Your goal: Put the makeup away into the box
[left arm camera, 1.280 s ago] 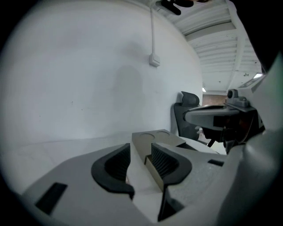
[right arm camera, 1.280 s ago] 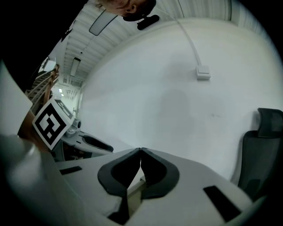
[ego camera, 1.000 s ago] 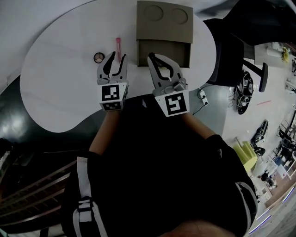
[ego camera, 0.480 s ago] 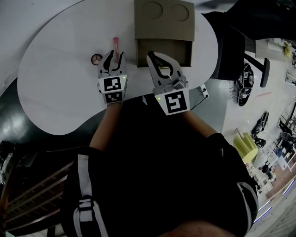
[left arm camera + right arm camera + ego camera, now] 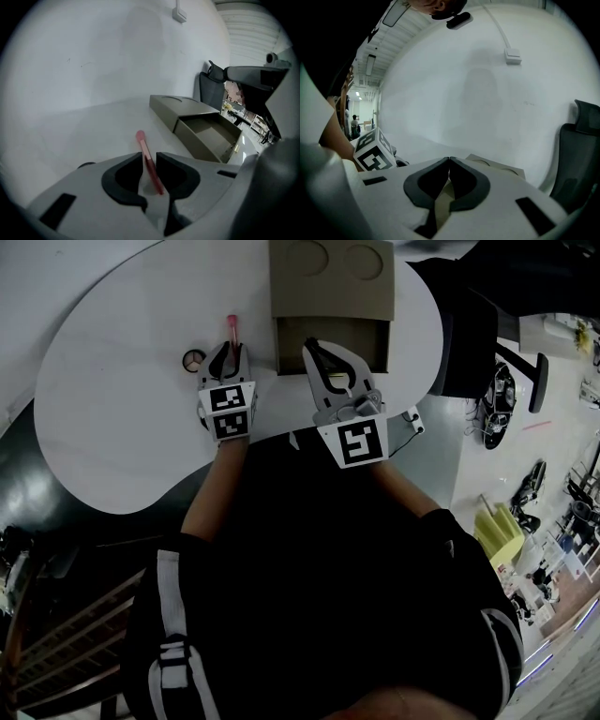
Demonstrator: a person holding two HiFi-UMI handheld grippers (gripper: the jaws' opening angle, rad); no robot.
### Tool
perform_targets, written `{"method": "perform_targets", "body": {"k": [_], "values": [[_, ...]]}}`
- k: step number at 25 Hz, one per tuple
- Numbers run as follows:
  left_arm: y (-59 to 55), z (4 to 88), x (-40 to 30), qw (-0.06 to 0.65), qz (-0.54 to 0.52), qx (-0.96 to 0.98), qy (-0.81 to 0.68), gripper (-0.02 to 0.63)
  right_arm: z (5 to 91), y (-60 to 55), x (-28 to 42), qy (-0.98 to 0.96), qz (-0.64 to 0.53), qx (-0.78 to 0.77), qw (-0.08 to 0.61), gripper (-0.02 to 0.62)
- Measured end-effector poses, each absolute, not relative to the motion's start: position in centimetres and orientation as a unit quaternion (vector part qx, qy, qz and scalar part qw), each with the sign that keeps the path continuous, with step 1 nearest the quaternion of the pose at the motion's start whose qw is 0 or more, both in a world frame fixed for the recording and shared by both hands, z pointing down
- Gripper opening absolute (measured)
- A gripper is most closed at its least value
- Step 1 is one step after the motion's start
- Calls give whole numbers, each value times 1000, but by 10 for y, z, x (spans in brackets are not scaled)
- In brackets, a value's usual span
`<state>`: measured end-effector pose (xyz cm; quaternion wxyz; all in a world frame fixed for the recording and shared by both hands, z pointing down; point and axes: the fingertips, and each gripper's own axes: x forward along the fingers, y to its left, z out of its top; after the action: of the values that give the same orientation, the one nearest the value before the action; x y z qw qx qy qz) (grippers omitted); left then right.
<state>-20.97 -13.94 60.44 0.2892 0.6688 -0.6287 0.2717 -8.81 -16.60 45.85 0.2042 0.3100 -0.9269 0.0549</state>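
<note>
A pink makeup stick (image 5: 232, 329) lies on the white table (image 5: 122, 409), left of the brown box (image 5: 330, 282). My left gripper (image 5: 232, 349) points down over the stick's near end. In the left gripper view the stick (image 5: 146, 154) lies between the jaws of that gripper (image 5: 149, 158); they have just been closing, and a thin gap remains on the right side. The box's drawer (image 5: 211, 136) stands pulled out and looks bare inside. My right gripper (image 5: 308, 343) hovers over the drawer's near left corner, shut (image 5: 449, 159) with nothing in it.
A small round compact (image 5: 194, 359) lies on the table left of the left gripper. A dark chair (image 5: 469, 343) stands right of the table, behind the box. The table's near edge runs just under both grippers.
The left gripper has come down and forward onto the pink stick, and its jaws have narrowed around it. The right gripper has stayed almost still over the drawer.
</note>
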Motion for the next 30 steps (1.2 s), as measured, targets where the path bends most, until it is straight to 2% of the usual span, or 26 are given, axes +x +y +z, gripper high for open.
{"method": "perform_targets", "body": {"k": [5,11,30], "values": [[-141,606,-205,286,288,670,-622,51,457,-169,-79,-925,53,316,205,23],[-137,601,-203,289,277,672,-623,49,453,-164,-77,-925,50,322,197,23],[-159,502,-165,200,190,724,-632,49,425,-161,-42,-910,34,376,170,23]]}}
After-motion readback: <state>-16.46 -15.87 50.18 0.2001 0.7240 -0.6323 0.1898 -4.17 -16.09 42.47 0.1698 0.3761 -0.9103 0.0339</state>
